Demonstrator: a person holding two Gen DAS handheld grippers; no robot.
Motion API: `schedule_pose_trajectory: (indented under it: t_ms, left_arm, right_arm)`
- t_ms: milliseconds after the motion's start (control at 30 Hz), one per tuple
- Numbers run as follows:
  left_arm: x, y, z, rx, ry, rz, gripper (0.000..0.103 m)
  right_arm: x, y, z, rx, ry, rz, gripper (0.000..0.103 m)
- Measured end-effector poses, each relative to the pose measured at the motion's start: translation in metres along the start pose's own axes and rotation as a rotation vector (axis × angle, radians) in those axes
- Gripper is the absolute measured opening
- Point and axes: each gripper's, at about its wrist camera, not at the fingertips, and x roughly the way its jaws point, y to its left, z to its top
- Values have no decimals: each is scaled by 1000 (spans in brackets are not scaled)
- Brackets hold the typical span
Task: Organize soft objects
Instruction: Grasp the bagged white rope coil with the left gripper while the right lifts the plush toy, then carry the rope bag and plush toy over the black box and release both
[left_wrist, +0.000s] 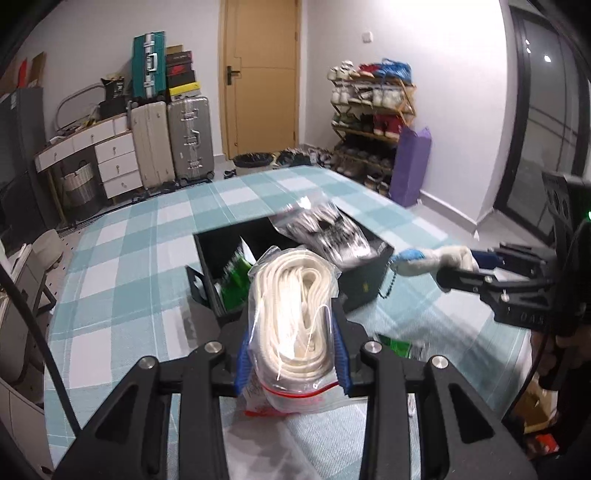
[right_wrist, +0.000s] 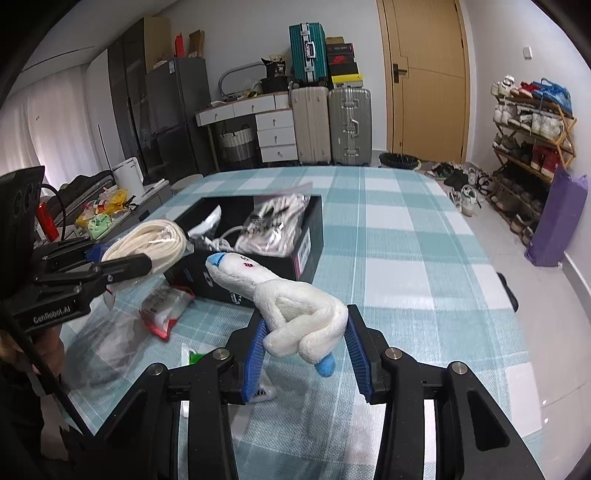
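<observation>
Soft objects are heading for the black box (left_wrist: 364, 275), which is sitting open on the checked surface (right_wrist: 406, 236), ahead of both grippers and already holding a bagged item (left_wrist: 325, 229). Left gripper (left_wrist: 291, 354) is clamping a bagged coil of white rope (left_wrist: 295, 299), its length pointing straight at the box, the nearer of the two. Right gripper (right_wrist: 304, 345) is squeezing a white plush toy (right_wrist: 284, 302), whose long axis is slanting up-left toward the box.

Box (right_wrist: 258, 254) on table (right_wrist: 406, 236); bagged pouch (right_wrist: 162, 306) just before it.
</observation>
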Motion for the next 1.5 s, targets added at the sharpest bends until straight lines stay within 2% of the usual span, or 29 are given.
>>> schedule_pose_trajectory:
  t_ms: [400, 633, 1067, 1300, 1500]
  left_arm:
    - [9, 15, 23, -60, -36, 53, 35]
    - [18, 22, 33, -90, -51, 84, 35]
    - [49, 30, 41, -129, -30, 103, 35]
    - [55, 35, 42, -143, -23, 115, 35]
    - [60, 38, 41, -152, -15, 112, 35]
  right_arm:
    - [5, 24, 30, -69, -34, -50, 41]
    - [19, 38, 48, -120, -41, -119, 41]
    - [61, 55, 75, -223, -20, -163, 41]
    - [88, 67, 83, -349, 5, -243, 41]
    - [107, 68, 86, -390, 38, -223, 41]
